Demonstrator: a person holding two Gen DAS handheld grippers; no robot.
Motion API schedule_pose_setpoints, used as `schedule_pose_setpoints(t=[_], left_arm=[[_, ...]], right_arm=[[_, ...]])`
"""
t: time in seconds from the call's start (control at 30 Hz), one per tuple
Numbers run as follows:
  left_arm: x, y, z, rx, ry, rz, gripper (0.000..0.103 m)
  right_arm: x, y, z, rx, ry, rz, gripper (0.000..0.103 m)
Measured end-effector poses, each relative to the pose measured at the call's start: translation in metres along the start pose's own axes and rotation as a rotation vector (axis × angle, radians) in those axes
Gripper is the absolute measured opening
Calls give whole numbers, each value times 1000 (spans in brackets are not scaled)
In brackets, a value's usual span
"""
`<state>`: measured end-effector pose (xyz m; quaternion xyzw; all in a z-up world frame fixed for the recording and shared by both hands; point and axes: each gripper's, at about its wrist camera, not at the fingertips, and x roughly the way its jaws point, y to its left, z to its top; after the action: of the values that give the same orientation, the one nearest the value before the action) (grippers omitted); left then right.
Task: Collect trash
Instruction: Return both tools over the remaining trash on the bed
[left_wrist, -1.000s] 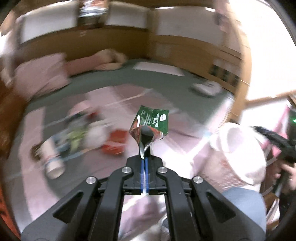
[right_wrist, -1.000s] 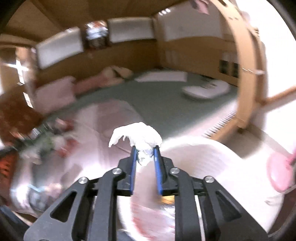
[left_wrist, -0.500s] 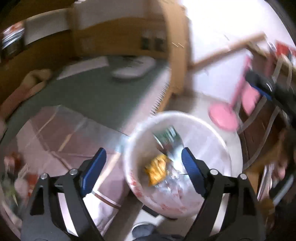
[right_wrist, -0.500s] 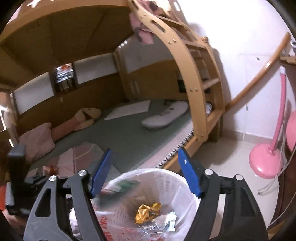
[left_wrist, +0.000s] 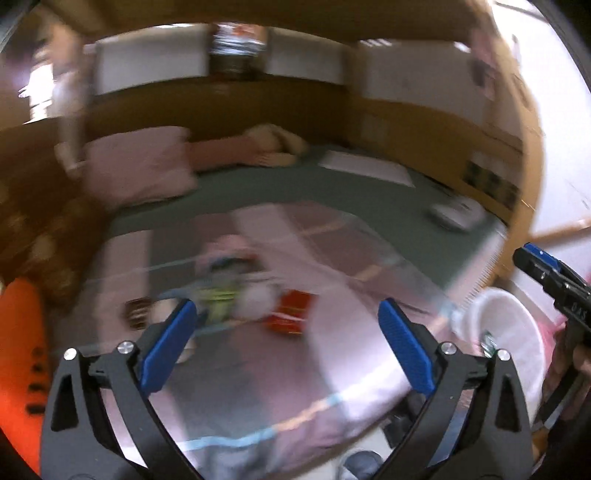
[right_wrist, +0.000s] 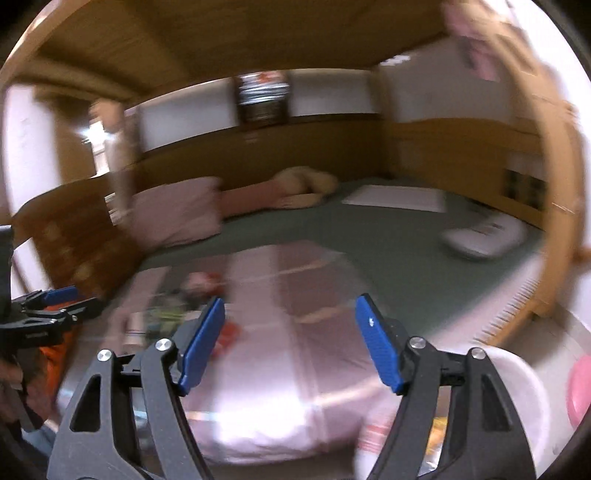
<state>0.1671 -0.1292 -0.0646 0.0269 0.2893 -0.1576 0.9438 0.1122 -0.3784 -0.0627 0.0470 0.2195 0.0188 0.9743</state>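
1. Both grippers have swung away from the bin since half a second ago and now face the bed; the green wrapper and white tissue they carried a second ago are gone from their grip.
2. Nearest in the left wrist view, the left gripper (left_wrist: 284, 345) has its blue-padded fingers (left_wrist: 168, 350) spread wide with nothing between them.
3. Nearest in the right wrist view, the right gripper (right_wrist: 290, 341) is likewise spread wide and holds nothing; its blue fingers (right_wrist: 378, 350) frame the bedding.
4. Just beyond both, a pink blanket (left_wrist: 332, 350) covers the near part of the bed, blurred by motion.
5. On that blanket lies the remaining trash pile (left_wrist: 236, 295): a greenish-yellow packet, something white and round, and a red packet (left_wrist: 291, 314) beside it. Details are too blurred to name further.
6. To the right, off the bed's edge, stands the white bin (left_wrist: 517, 343), with a scrap of green wrapper at its rim. From the right wrist, the bin (right_wrist: 524, 384) sits low at the right, with something yellow inside.
7. Over the bin in the left wrist view, the right gripper's tip (left_wrist: 546, 273) shows in the person's hand.
8. Farther back, a green mattress (right_wrist: 388, 236) carries a pink pillow (right_wrist: 177, 214), a plush toy (right_wrist: 295, 184) and a white pad (right_wrist: 399, 199).
9. Farthest away, wooden panelling (right_wrist: 332, 140) lines the wall.
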Motion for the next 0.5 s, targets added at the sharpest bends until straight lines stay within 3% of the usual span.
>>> schedule_pose_setpoints(t=[0.13,0.23,0.33,0.5], left_arm=[[0,51,-24,-92,-19,131,100],[18,70,-46,-100,66,185,100],[22,79,-51,-136,110,155,100],[14,78,-57,-127,107,136,100]], right_arm=[[53,66,3,-38,50,146,76],[77,90,-15,-56,52,168,76],[97,104,-34,-125,170,169,76],[98,98,-30,-115,162,155,76]])
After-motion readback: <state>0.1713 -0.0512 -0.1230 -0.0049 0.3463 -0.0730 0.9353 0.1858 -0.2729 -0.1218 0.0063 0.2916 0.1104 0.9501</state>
